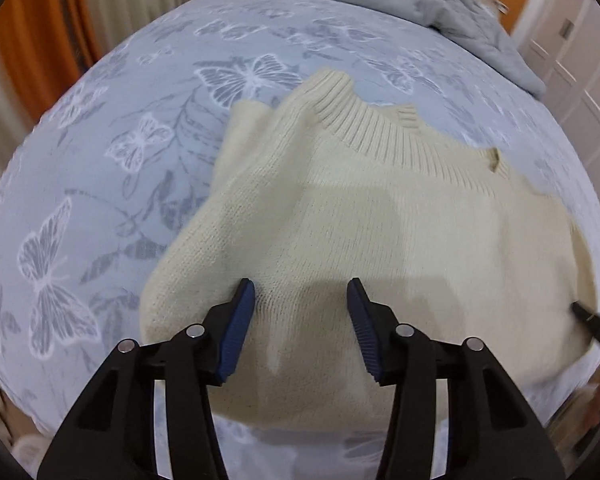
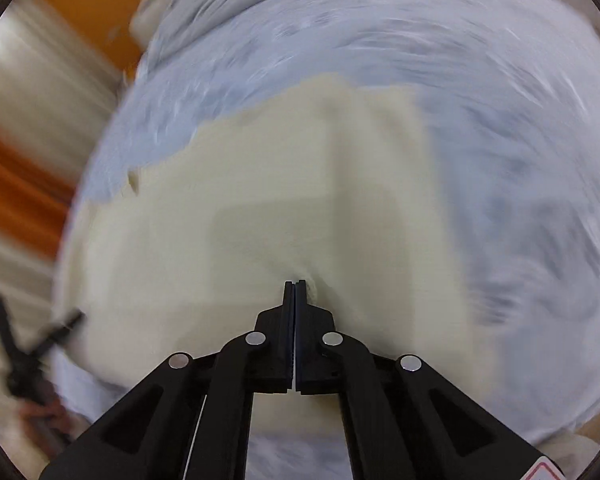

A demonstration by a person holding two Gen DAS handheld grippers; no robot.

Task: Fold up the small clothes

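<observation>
A cream knitted sweater (image 1: 360,216) lies on a blue-grey bedsheet with a butterfly print (image 1: 100,168), its ribbed hem turned toward the far side. My left gripper (image 1: 302,290) is open, with its blue fingertips (image 1: 244,300) just above the sweater's near part, holding nothing. In the right wrist view, which is motion-blurred, my right gripper (image 2: 295,285) is shut on a small pinch of the sweater (image 2: 240,220). The right gripper's tip also shows in the left wrist view (image 1: 592,320) at the sweater's right edge. The left gripper shows blurred in the right wrist view (image 2: 32,344).
A grey quilt (image 1: 420,4) is bunched at the far end of the bed. Orange and white curtains (image 1: 40,40) hang on the left. White cabinet doors (image 1: 576,64) stand on the right.
</observation>
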